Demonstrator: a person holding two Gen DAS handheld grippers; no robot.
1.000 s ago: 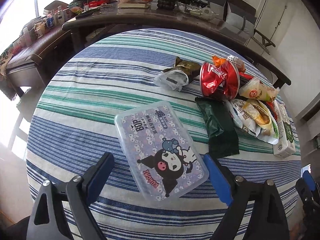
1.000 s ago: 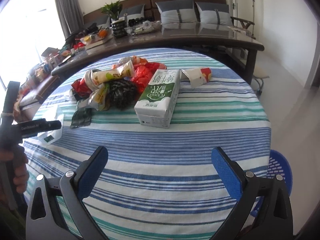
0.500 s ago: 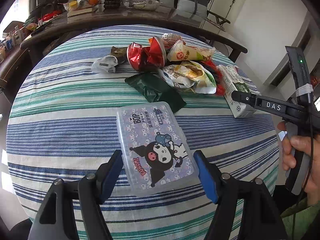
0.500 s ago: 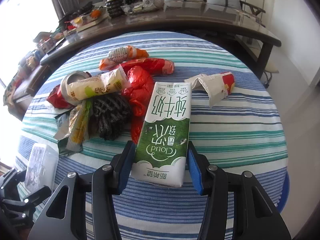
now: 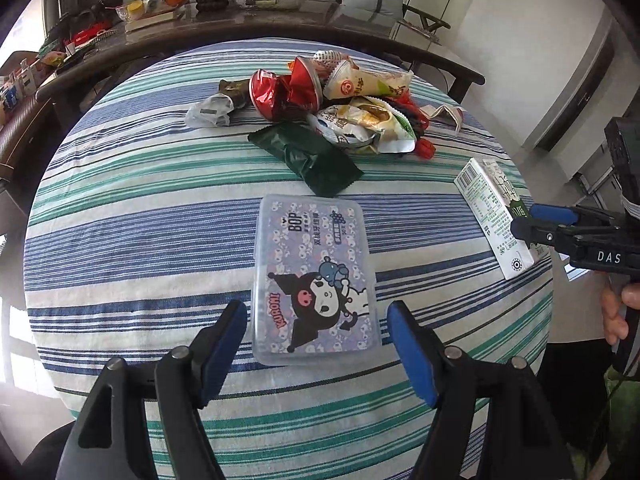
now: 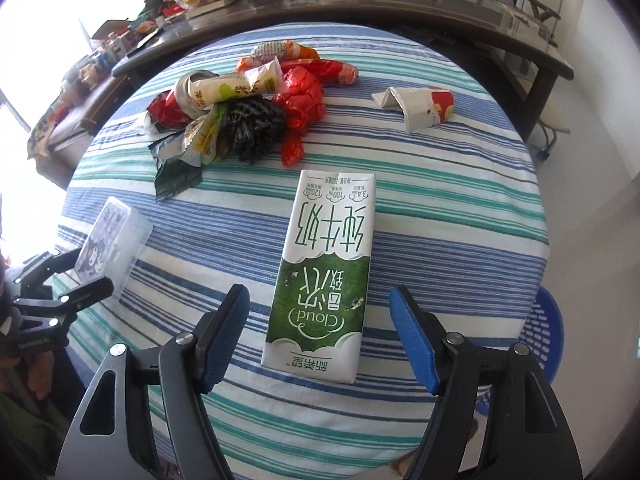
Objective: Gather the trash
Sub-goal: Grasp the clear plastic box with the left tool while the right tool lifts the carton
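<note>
A clear plastic box with a cartoon lid [image 5: 314, 278] lies flat on the striped tablecloth [image 5: 132, 208]. My left gripper [image 5: 316, 344] is open, its blue pads at either side of the box's near end, not touching. A green-and-white milk carton [image 6: 326, 272] lies flat near the table's edge. My right gripper [image 6: 318, 340] is open with its pads on either side of the carton's near end. The carton [image 5: 494, 216] and right gripper [image 5: 536, 228] also show in the left wrist view. A heap of snack wrappers [image 5: 340, 108] lies mid-table.
A dark green wrapper [image 5: 308, 158] lies between heap and box. A crumpled paper cup [image 6: 416, 108] lies apart at the far right. A blue basket [image 6: 540, 332] stands on the floor beside the table. A long, cluttered dark table [image 5: 248, 20] stands behind.
Both grippers have narrowed from wide open while closing in: the left one onto the plastic box's near end, the right one onto the milk carton's near end. Neither object has moved.
</note>
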